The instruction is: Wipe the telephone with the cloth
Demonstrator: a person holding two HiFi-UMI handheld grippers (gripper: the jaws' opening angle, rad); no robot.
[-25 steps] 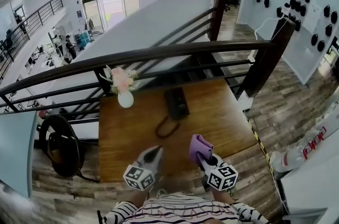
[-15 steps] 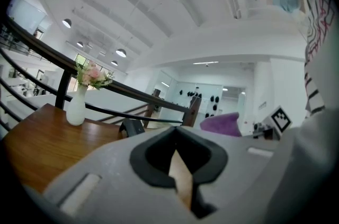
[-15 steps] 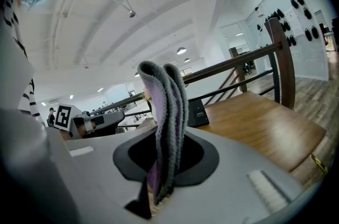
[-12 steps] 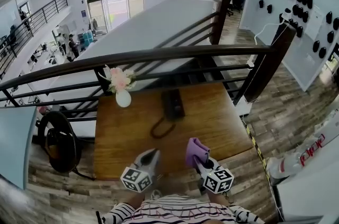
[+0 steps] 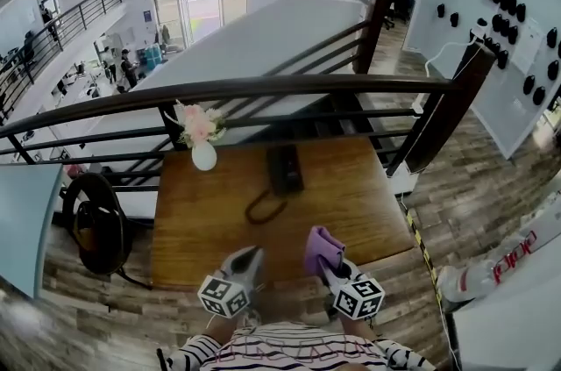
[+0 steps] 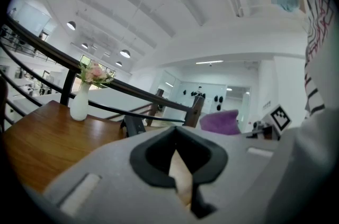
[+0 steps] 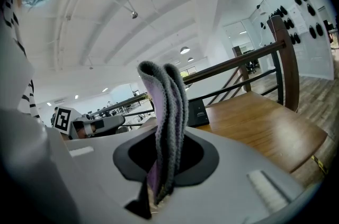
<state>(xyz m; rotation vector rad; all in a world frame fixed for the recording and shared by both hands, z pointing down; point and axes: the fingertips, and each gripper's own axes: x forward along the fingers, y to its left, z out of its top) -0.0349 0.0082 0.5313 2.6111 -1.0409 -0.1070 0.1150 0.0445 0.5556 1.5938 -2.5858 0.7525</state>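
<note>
Jaws of my right gripper (image 5: 325, 264) pinch the cloth (image 5: 322, 245); my left gripper's (image 5: 249, 259) meet, empty. Telephone (image 5: 285, 168) lies well ahead on the table (image 5: 368, 203) — a loose fold might snag its cord (image 5: 249, 211).

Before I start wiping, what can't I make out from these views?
- Black desk telephone: keys and any dirt are too small in the head view; the folded purple cloth covers part of it in the right gripper view.
- Right tool tips: buried in the cloth in the head view.
</note>
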